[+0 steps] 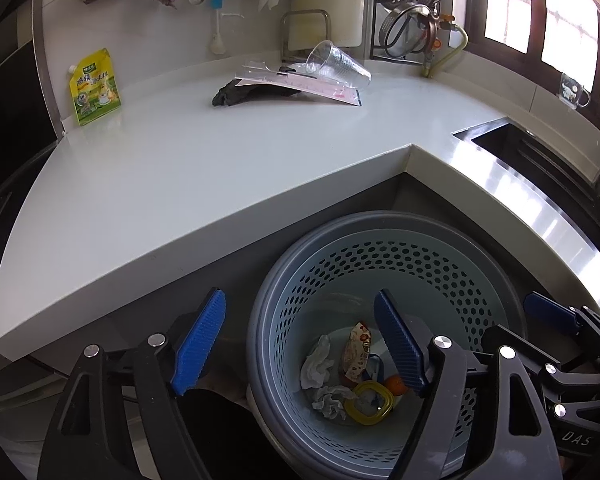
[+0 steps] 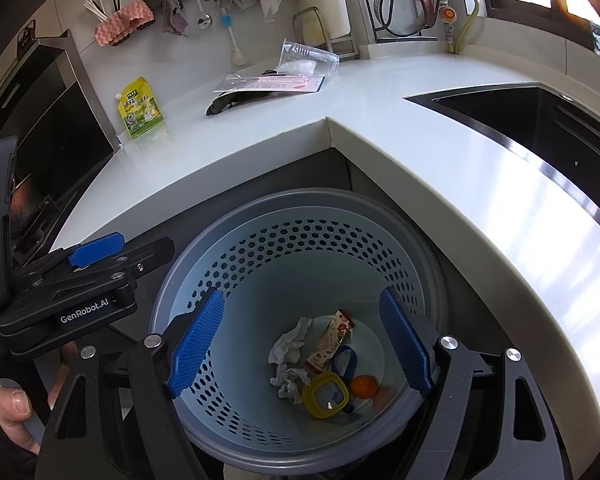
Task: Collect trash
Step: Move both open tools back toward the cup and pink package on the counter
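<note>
A grey-rimmed, pale blue perforated trash bin (image 1: 380, 224) (image 2: 300, 200) stands on the floor below the counter corner. In it lie crumpled tissues (image 1: 318, 364) (image 2: 290, 344), a snack wrapper (image 1: 356, 350) (image 2: 332, 338), a yellow lid (image 1: 372, 402) (image 2: 325, 394) and an orange fruit (image 1: 396, 384) (image 2: 363, 386). My left gripper (image 1: 300, 344) is open and empty over the bin's left rim. My right gripper (image 2: 300, 344) is open and empty above the bin's mouth. On the counter lie a clear plastic cup (image 1: 338, 64) (image 2: 310, 58), a pink-printed plastic sheet (image 1: 300, 84) (image 2: 272, 82), a black rag (image 1: 236, 94) (image 2: 230, 104) and a yellow pouch (image 1: 94, 88) (image 2: 140, 108).
The white L-shaped counter (image 1: 180, 184) (image 2: 440, 168) wraps around the bin. A dark sink (image 1: 540, 152) (image 2: 540, 120) is at the right. Utensils, cloths and a sponge hang on the back wall. A dish rack with pot lids (image 1: 416, 8) stands in the far corner.
</note>
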`<state>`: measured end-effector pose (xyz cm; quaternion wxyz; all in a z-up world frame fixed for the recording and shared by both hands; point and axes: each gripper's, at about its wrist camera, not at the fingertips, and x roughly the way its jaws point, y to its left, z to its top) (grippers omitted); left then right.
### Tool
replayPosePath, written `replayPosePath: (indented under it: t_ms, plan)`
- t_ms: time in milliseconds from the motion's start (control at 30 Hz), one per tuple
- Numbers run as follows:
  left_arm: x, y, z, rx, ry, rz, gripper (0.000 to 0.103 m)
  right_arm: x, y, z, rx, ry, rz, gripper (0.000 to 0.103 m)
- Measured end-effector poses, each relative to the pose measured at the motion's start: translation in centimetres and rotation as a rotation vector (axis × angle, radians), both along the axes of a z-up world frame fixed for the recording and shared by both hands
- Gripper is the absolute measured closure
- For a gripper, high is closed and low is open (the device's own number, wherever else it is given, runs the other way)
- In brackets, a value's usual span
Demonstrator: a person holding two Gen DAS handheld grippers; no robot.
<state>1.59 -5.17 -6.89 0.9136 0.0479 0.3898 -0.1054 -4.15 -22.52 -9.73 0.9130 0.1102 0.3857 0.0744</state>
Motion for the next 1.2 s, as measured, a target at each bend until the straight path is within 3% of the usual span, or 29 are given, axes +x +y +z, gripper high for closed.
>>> replayPosePath:
  t_ms: [233, 567, 867, 1200]
  plan:
    - [-0.1, 0.0, 0.3, -0.002, -0.006, -0.002, 0.026, -0.1, 0.2, 0.4, -0.002, -0.009, 0.003, 0.026]
    - [-0.4, 0.8, 2.7, -0.016, -0.073, 0.008, 0.009, 0.3, 0.1, 1.9, 0.0, -0.047, 0.01, 0.026]
    - [1.0, 1.6, 4.2, -0.024, -0.1, 0.035, 0.007, 1.8, -0.2, 3.5, 0.006, -0.089, 0.016, 0.024]
    - [5.1, 2.9, 6.1, -0.038, -0.138, 0.092, 0.006, 6.1, -0.5, 5.4, 0.021, -0.116, 0.037, 0.024]
